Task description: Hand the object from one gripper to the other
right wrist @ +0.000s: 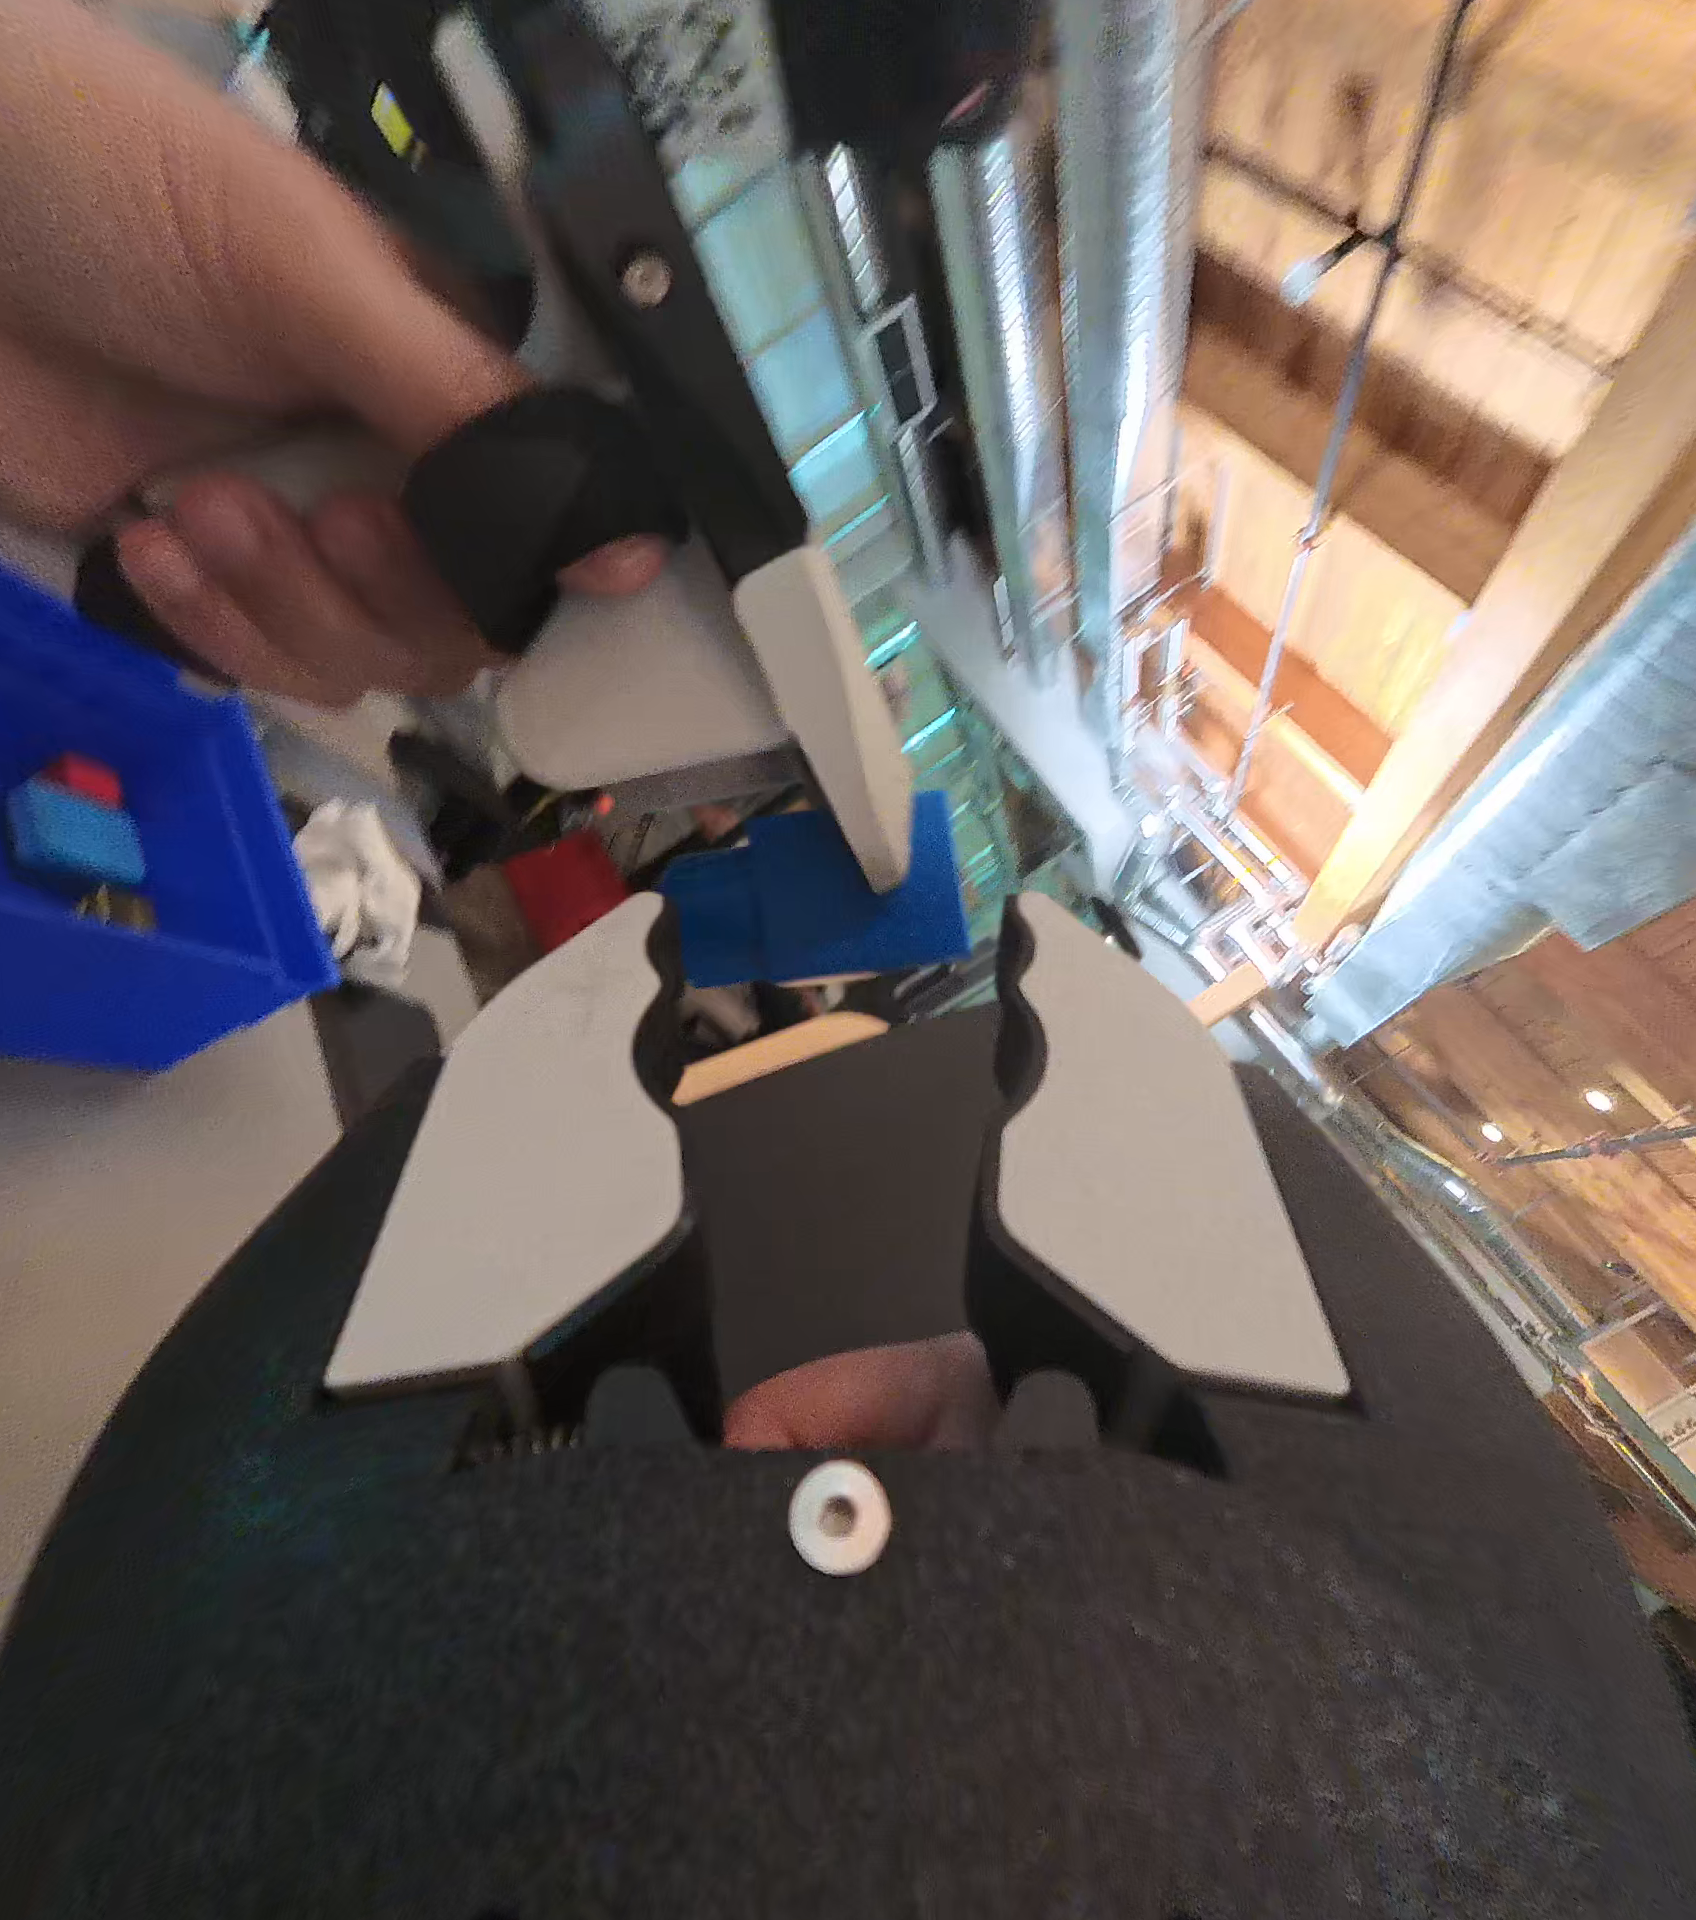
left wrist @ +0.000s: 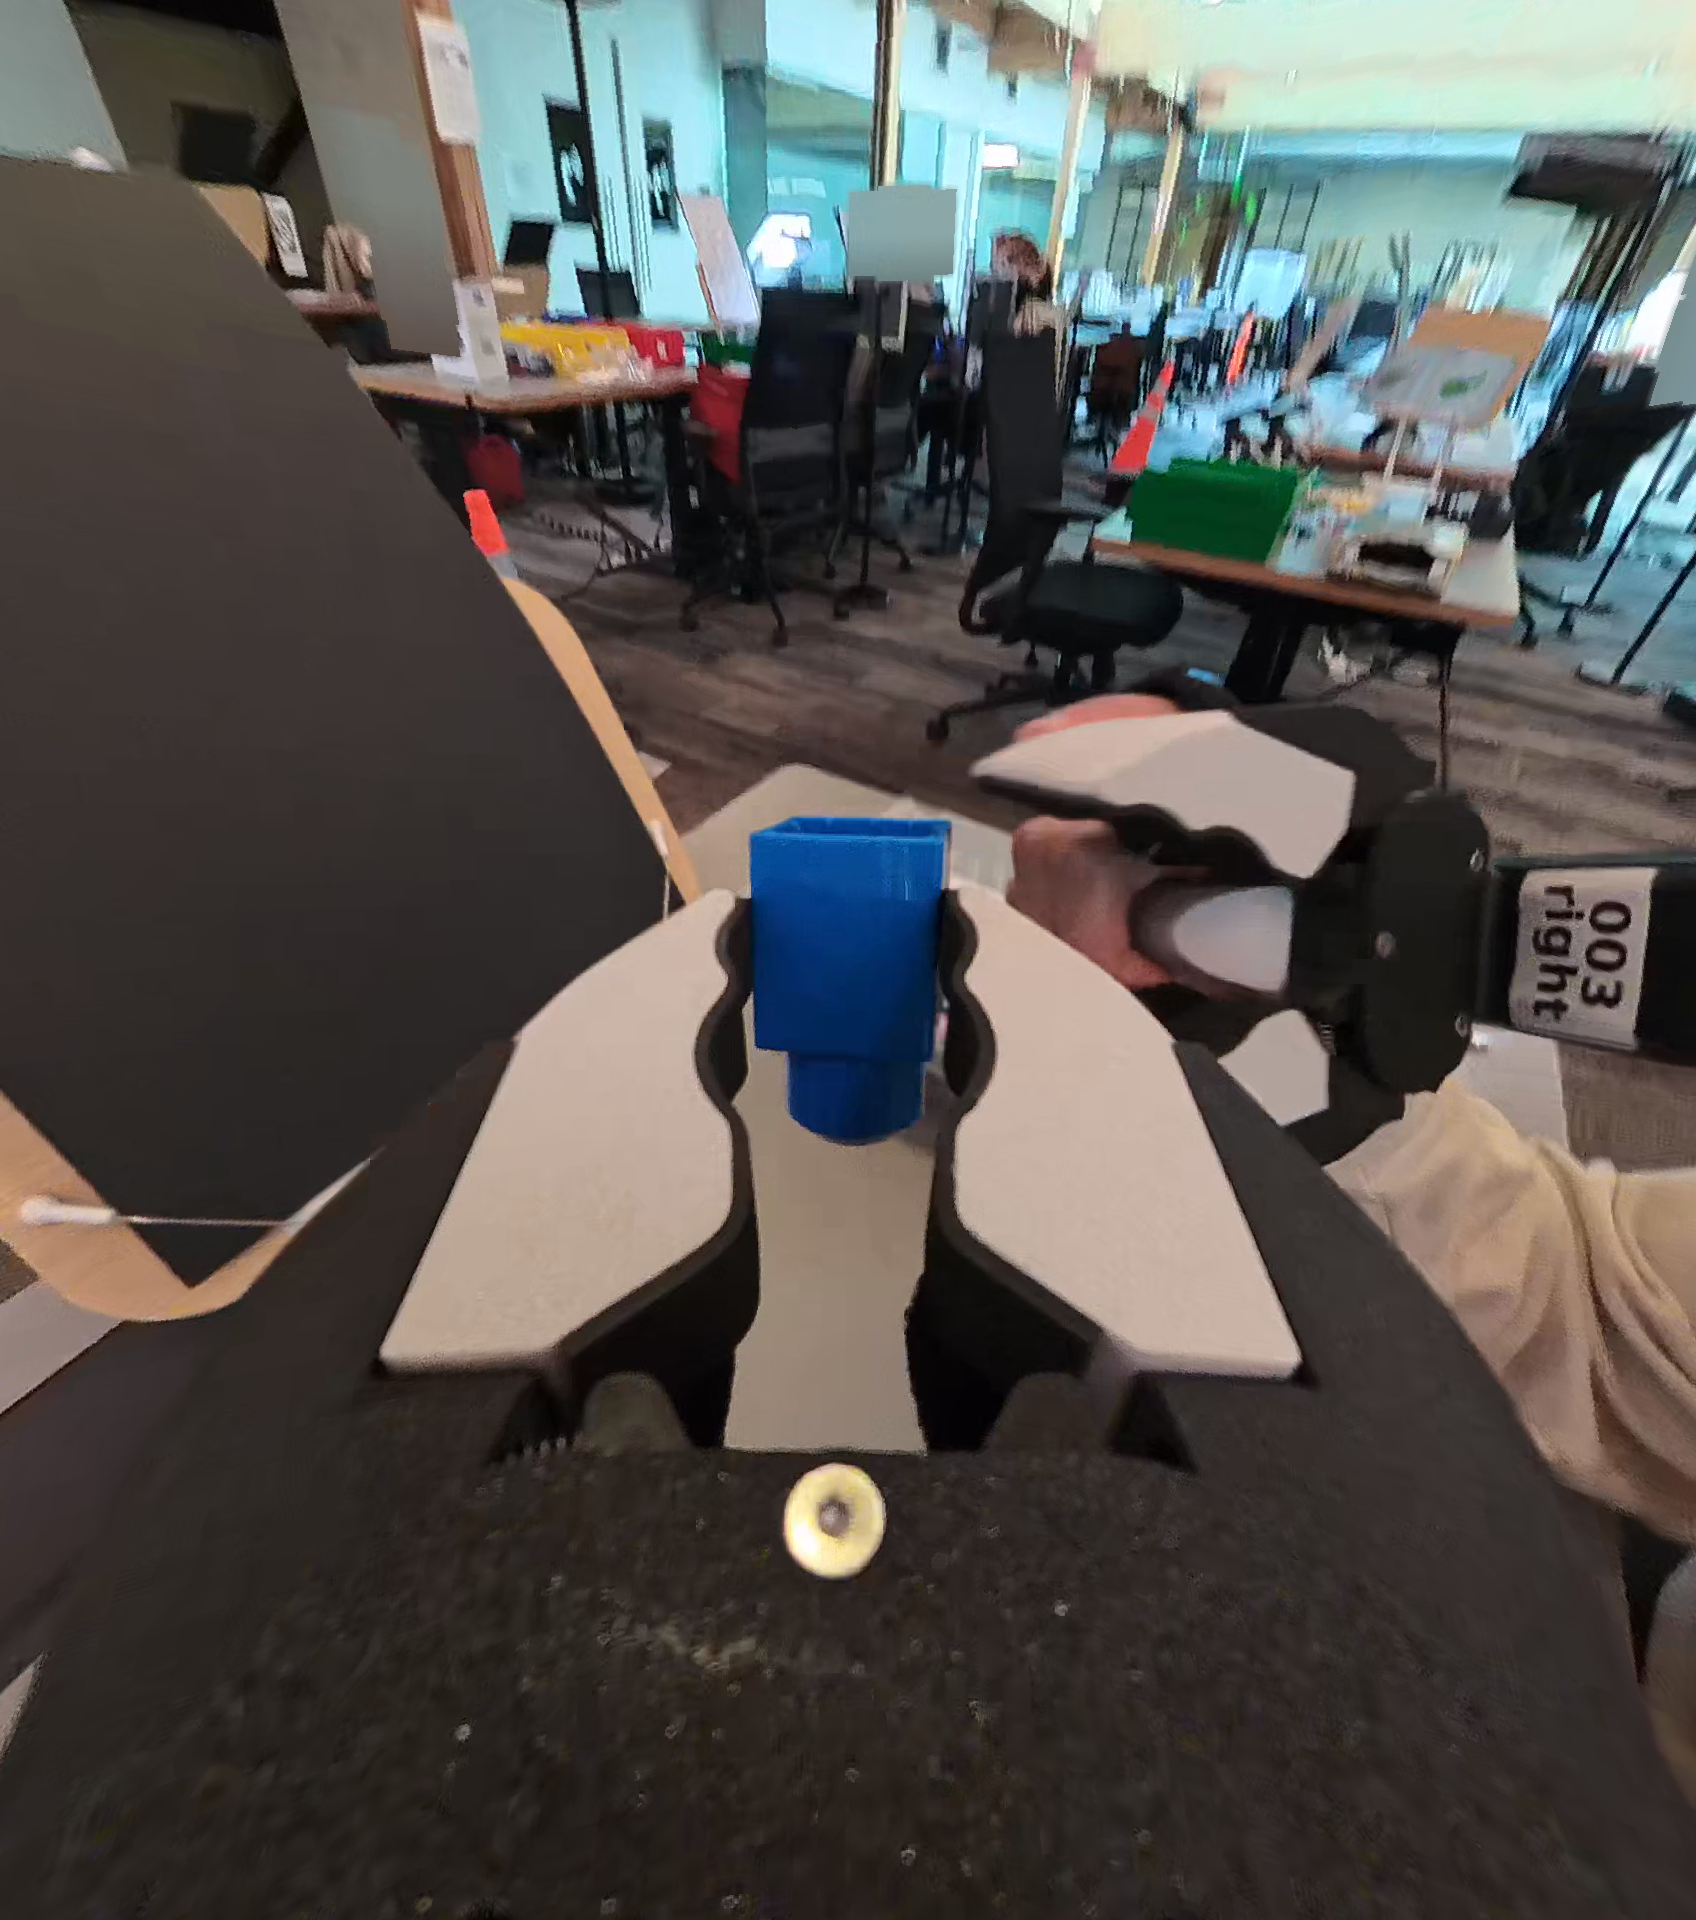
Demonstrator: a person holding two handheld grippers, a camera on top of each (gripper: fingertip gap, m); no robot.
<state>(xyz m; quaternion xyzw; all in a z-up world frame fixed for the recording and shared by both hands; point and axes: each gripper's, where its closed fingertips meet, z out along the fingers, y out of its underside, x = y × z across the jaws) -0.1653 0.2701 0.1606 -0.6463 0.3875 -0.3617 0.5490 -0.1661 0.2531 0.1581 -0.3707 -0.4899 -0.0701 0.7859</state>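
Note:
A blue plastic object (left wrist: 844,956), a square cup on a round stub, is held between the fingertips of my left gripper (left wrist: 849,920), which is shut on it. My right gripper (left wrist: 1072,852) comes in sideways from the right, open and empty, a short way from the object. In the right wrist view the open right gripper (right wrist: 839,935) has the blue object (right wrist: 813,904) just at the mouth of its fingers, apparently not touching. The left gripper's white finger (right wrist: 823,717) clamps the object from above. A hand (right wrist: 200,364) holds the left gripper.
A black curved panel with a tan edge (left wrist: 200,727) stands close on the left. A white table (left wrist: 802,800) lies below. A blue bin (right wrist: 148,956) holding small blue and red pieces sits left in the right wrist view. Office chairs (left wrist: 1062,582) and desks stand beyond. Both grippers' tips are close together, under 4 cm apart.

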